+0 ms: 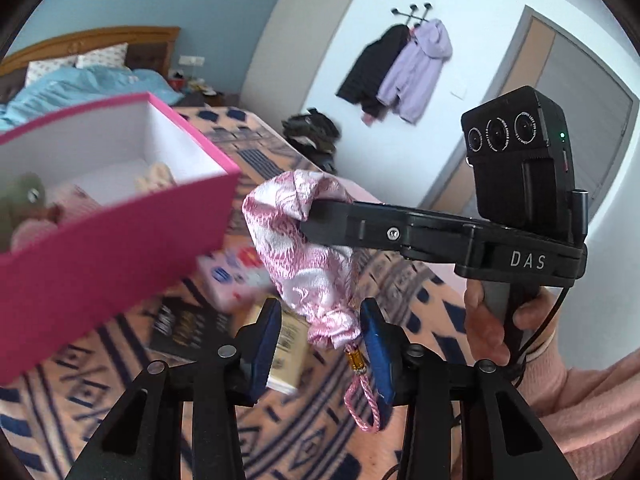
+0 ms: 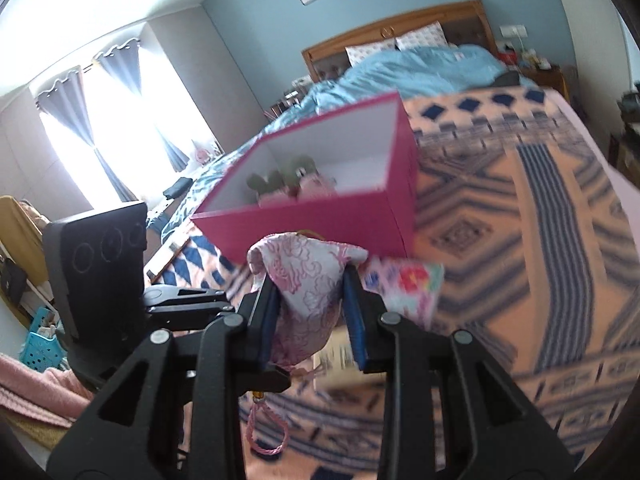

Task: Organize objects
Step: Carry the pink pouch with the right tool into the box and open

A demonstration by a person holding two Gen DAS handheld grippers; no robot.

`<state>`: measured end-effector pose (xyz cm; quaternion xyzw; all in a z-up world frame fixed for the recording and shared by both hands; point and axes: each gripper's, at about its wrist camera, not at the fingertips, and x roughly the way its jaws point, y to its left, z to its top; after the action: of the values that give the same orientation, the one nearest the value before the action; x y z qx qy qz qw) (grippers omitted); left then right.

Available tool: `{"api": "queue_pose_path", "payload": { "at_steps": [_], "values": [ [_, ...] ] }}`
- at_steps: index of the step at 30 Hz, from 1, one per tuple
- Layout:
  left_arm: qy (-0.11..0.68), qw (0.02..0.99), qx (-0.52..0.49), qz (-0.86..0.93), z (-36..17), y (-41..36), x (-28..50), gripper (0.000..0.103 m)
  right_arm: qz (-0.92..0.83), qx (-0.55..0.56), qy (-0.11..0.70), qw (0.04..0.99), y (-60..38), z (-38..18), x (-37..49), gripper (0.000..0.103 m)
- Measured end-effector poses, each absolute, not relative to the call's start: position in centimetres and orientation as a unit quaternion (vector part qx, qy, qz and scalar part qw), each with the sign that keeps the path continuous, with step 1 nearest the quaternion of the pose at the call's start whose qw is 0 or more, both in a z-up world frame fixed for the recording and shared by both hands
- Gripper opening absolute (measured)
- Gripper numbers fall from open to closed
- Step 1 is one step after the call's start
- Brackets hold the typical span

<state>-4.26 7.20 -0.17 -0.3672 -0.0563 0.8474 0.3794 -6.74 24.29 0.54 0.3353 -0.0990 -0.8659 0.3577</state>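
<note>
I'm holding the pink silk pouch (image 1: pixel 298 240) off the bed (image 2: pixel 520 248), just beside the pink box (image 2: pixel 320 216). My right gripper (image 2: pixel 310 312) is clenching its upper body; my left gripper (image 1: pixel 320 344) is pinching the gathered neck above the tassel (image 1: pixel 360 404). I'm judging the next step is lifting both hands together over the box rim, keeping the cord clear, before releasing among the soft toys (image 2: pixel 288 180) inside.
</note>
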Motion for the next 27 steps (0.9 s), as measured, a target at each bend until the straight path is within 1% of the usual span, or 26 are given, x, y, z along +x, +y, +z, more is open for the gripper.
{"api": "queue_pose_path", "payload": {
  "at_steps": [12, 21, 27],
  "values": [
    [-0.056, 0.330, -0.331, 0.882, 3.3, 4.4, -7.5, 0.041, -0.876, 0.288, -0.069, 0.382, 20.9, 5.0, -10.4, 0.033],
    [-0.050, 0.301, -0.316, 0.898, 5.9, 3.5, -11.2, 0.041, -0.886, 0.265, -0.056, 0.377, 19.2, 7.6, -14.1, 0.033],
    [-0.048, 0.276, -0.320, 0.905, 6.2, 2.6, -14.4, 0.041, -0.890, 0.260, -0.054, 0.371, 18.2, 8.7, -17.4, 0.033]
  ]
}}
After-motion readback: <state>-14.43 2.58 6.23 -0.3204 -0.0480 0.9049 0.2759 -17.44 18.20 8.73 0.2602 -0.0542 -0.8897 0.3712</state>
